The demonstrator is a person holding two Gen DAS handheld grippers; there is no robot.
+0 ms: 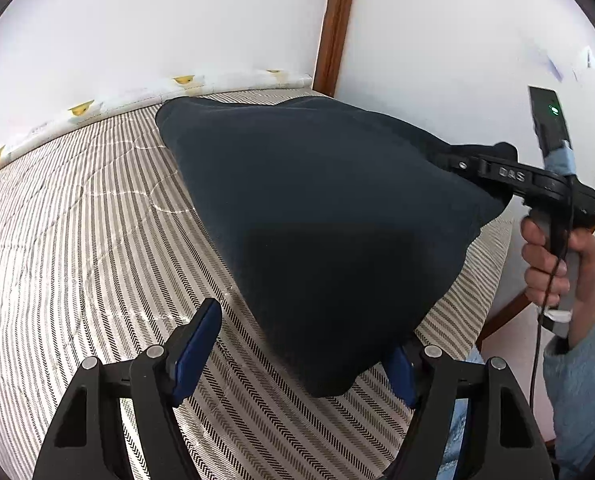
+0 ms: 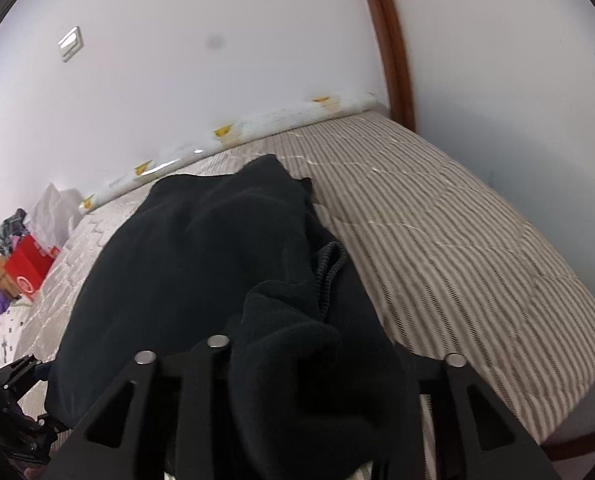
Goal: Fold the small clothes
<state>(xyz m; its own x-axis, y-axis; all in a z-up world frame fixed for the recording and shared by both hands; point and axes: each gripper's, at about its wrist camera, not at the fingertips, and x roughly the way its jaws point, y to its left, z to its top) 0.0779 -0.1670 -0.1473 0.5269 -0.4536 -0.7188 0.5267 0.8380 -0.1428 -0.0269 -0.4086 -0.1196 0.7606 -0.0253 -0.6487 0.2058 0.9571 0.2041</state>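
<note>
A dark navy garment (image 1: 317, 216) lies spread on the striped bed (image 1: 77, 220), with its right edge lifted. My left gripper (image 1: 301, 356) is open at the garment's near corner; its left blue pad (image 1: 195, 354) is clear of the cloth, and the right pad is half hidden under the cloth. My right gripper (image 1: 453, 164) reaches in from the right and holds the garment's lifted edge. In the right wrist view the garment (image 2: 201, 264) is bunched over the fingers and hides them.
White walls and a wooden door frame (image 1: 335, 28) stand behind the bed. A white roll with yellow marks (image 1: 81, 110) lies along the wall. A red box (image 2: 27, 268) and clutter sit past the bed's left end.
</note>
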